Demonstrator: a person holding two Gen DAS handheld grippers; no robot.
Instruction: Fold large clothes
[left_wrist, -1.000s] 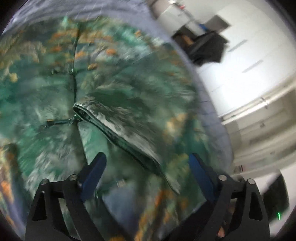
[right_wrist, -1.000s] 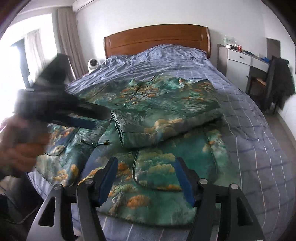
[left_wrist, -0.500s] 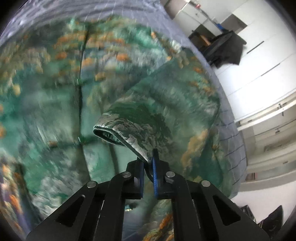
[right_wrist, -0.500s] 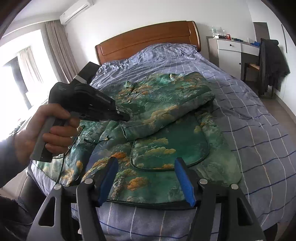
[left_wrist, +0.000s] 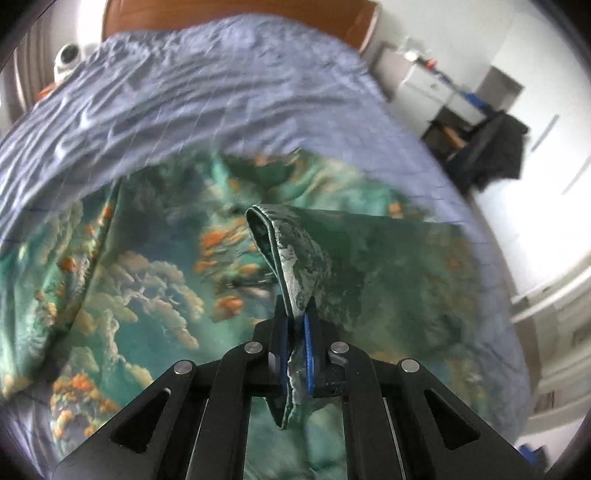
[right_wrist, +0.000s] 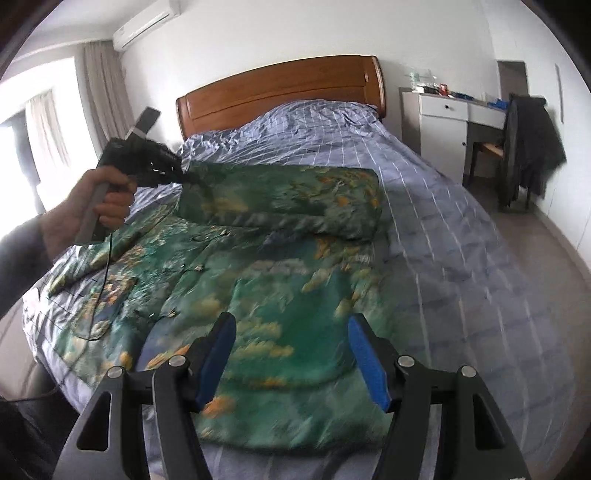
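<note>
A large green garment (right_wrist: 280, 280) with cloud and orange print lies spread on the bed. One sleeve (right_wrist: 295, 206) is stretched across its upper part. My left gripper (left_wrist: 295, 325) is shut on the sleeve's cuff (left_wrist: 291, 266) and holds it lifted; it also shows in the right wrist view (right_wrist: 181, 177), at the garment's upper left. My right gripper (right_wrist: 291, 354) is open and empty, hovering above the garment's lower hem near the bed's foot.
The bed has a blue checked sheet (right_wrist: 443, 229) and a wooden headboard (right_wrist: 280, 92). A white desk (right_wrist: 443, 114) and a chair draped with a dark coat (right_wrist: 532, 155) stand at the right. Curtains (right_wrist: 107, 96) hang at the left.
My left gripper closed on the sleeve cuff, then lifted it and carried it up across the garment toward the headboard. My right gripper stayed open and drew back a little.
</note>
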